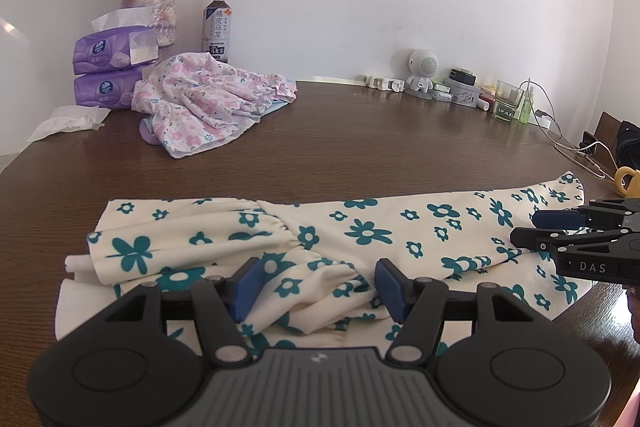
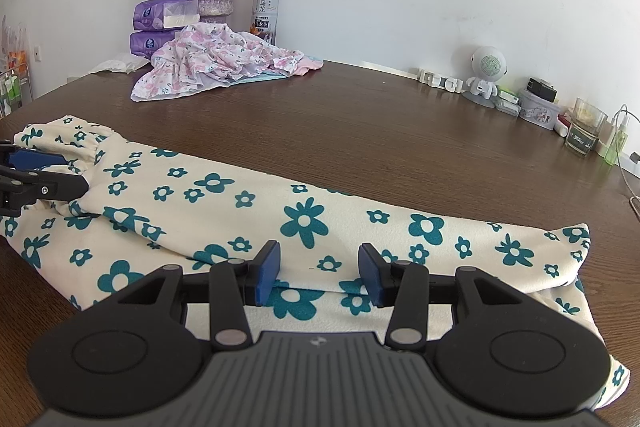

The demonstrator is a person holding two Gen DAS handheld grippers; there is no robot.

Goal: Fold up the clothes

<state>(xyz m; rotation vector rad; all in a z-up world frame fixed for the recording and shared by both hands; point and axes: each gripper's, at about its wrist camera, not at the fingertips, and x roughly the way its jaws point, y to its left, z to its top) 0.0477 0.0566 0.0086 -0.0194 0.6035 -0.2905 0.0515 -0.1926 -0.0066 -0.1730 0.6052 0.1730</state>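
A cream garment with teal flowers (image 1: 360,231) (image 2: 304,219) lies lengthwise along the near edge of the brown table (image 1: 340,147) (image 2: 360,131). It is folded over itself, with its gathered elastic band at the left end. My left gripper (image 1: 318,283) is open and low over that gathered part; bunched fabric lies between its blue pads (image 1: 246,279) without being pinched. My right gripper (image 2: 319,267) is open just above the other end, near the fold edge. Each gripper shows in the other's view, the right gripper (image 1: 524,227) at the right edge, the left gripper (image 2: 76,173) at the left.
A crumpled pink floral garment (image 1: 208,99) (image 2: 216,63) lies at the back left beside purple tissue packs (image 1: 112,67), a vase of flowers (image 1: 154,11) and a bottle (image 1: 217,27). A small white robot figure (image 2: 486,75), a glass (image 2: 584,131), cables and a yellow mug (image 1: 626,181) line the back right.
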